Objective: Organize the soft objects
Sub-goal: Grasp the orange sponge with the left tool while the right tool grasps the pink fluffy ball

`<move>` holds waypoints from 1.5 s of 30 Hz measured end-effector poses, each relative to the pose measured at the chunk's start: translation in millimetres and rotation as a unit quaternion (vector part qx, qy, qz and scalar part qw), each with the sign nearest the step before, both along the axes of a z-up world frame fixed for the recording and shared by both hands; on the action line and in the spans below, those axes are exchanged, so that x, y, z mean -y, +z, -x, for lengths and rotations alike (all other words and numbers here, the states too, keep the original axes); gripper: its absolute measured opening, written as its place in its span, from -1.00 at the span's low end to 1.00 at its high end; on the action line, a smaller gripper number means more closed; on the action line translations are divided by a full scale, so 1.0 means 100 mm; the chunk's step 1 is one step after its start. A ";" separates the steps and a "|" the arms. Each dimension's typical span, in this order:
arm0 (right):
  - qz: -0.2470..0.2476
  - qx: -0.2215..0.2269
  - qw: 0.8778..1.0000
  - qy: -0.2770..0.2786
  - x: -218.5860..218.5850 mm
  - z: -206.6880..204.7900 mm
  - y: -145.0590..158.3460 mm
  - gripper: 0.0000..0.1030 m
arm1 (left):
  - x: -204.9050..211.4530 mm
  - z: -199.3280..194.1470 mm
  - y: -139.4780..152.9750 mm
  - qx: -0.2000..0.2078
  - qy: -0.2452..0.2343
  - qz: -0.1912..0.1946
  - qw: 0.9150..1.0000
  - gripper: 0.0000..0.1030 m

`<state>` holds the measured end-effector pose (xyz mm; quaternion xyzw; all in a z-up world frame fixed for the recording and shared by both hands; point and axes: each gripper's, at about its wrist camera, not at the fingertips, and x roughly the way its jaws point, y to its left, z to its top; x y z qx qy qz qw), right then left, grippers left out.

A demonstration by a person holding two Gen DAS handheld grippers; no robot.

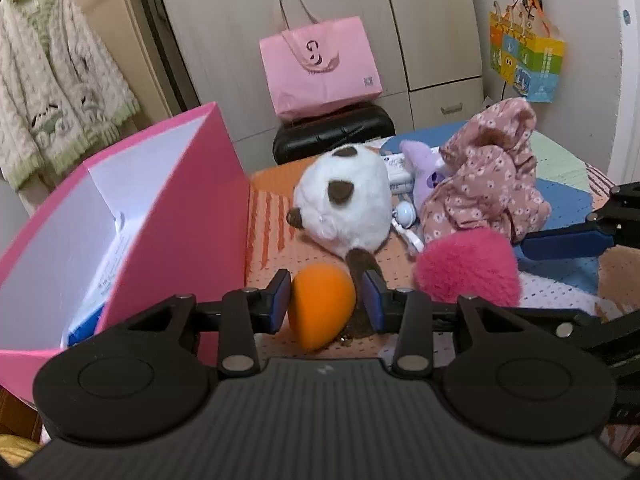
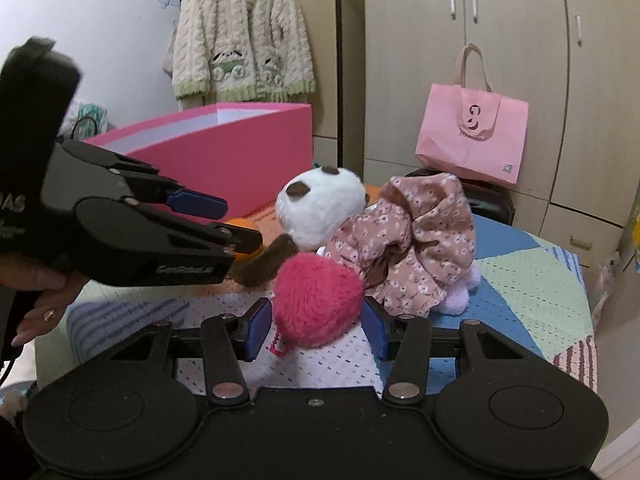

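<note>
Little looks sorted so far; the left gripper (image 1: 326, 300) has its jaws spread around the orange ball (image 1: 320, 306); the right gripper (image 2: 316, 326) brackets the pink pompom (image 2: 316, 300), jaws apart; pink box (image 1: 192, 200) at ten o'clock; plush panda (image 1: 344, 200) and floral cloth (image 1: 488, 184) remain on the table.

A home bedroom — wardrobe (image 2: 500, 60), hung cardigan (image 2: 244, 32), quilted bed (image 2: 532, 280).

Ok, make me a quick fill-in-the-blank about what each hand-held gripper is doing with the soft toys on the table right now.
1. The left hand-held gripper has its jaws around the ____ ball.
2. The right hand-held gripper brackets the fluffy ____ pompom.
3. The pink box stands to the ____ of the white plush in both views.

Missing words: orange; pink; left
</note>
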<state>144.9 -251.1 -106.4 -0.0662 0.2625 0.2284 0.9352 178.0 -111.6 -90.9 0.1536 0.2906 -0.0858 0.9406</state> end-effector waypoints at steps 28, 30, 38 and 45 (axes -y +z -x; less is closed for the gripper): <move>0.025 0.009 0.999 -0.021 -0.22 -0.02 -0.11 -0.07 | 0.07 0.07 -0.14 0.038 0.029 -0.031 0.998 -0.29; 0.011 0.008 1.000 -0.026 -0.21 0.02 -0.11 -0.07 | 0.05 0.09 -0.12 0.036 0.026 -0.022 0.999 -0.29; -0.016 0.005 0.998 -0.057 -0.16 0.20 -0.08 -0.07 | -0.05 0.25 -0.05 0.034 0.008 0.009 0.999 -0.29; -0.019 -0.002 0.997 -0.070 -0.15 0.33 -0.05 -0.07 | -0.15 0.40 0.01 0.016 -0.002 0.037 0.999 -0.29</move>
